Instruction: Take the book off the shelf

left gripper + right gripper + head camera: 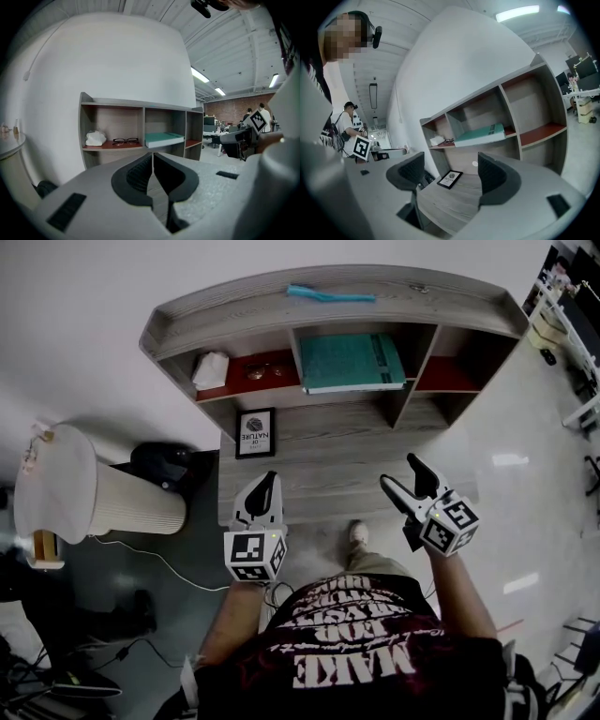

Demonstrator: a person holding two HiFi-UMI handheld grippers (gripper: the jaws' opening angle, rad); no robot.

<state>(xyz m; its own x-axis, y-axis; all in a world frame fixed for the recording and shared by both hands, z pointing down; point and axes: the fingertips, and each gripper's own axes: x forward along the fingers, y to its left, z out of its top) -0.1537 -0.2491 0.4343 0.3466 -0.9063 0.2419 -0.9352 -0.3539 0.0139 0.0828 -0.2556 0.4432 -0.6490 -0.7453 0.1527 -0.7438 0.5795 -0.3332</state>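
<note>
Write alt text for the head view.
A teal book lies flat in the middle compartment of a grey wooden shelf, seen from above. Nearer the camera, the left gripper has its jaws together and the right gripper has them apart; neither holds anything.

Desktop open before book, dividers flanking; frame leftward

Top: black short-sleeved T-shirt with large white block lettering.
Legs: khaki trousers.
Foot: one pale shoe.
Left tool: left gripper, white shell, black ribbed pads, white cube with black square markers.
Right tool: right gripper, same white shell, black pads, matching marker cube.
</note>
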